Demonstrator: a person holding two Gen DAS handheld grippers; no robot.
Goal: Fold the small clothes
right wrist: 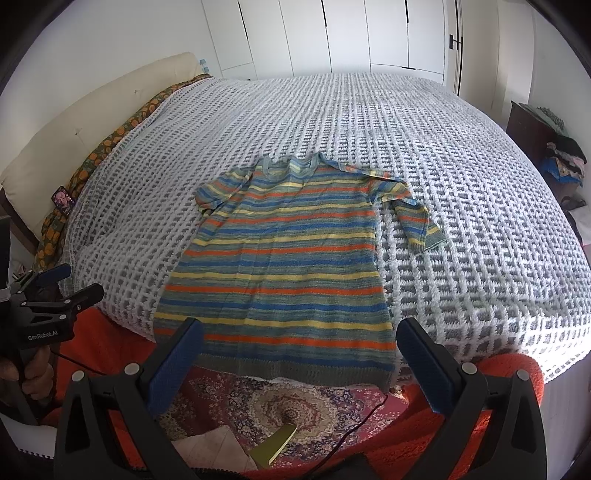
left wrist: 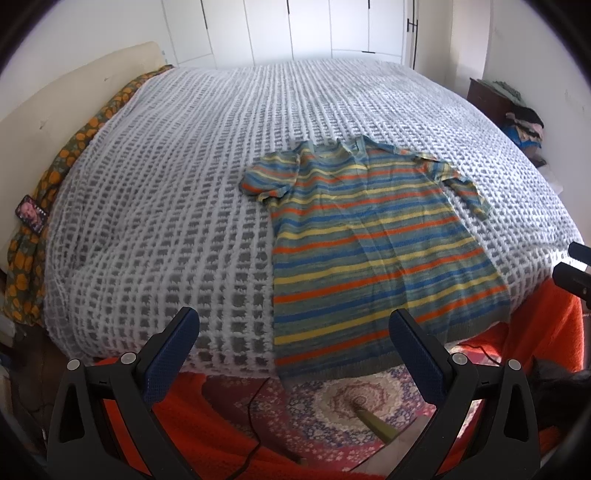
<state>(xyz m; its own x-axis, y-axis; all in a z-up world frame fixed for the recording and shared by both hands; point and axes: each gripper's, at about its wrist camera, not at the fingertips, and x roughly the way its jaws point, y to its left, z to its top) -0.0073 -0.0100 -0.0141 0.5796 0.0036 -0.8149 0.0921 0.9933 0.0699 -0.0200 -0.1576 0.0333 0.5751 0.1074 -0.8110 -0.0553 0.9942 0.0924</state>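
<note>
A striped short-sleeved shirt [right wrist: 280, 266] lies spread flat on the white-and-grey knitted bedspread [right wrist: 461, 177], at the near edge of the bed. Its long axis runs near to far: the neckline points toward the far wardrobe doors [right wrist: 332, 33], and the hem hangs slightly over the near edge above a patterned rug [right wrist: 288, 406]. Its 2 sleeves spread left and right. The left gripper [left wrist: 293, 328] and right gripper [right wrist: 299, 338] both hover with jaws wide apart, holding nothing.
</note>
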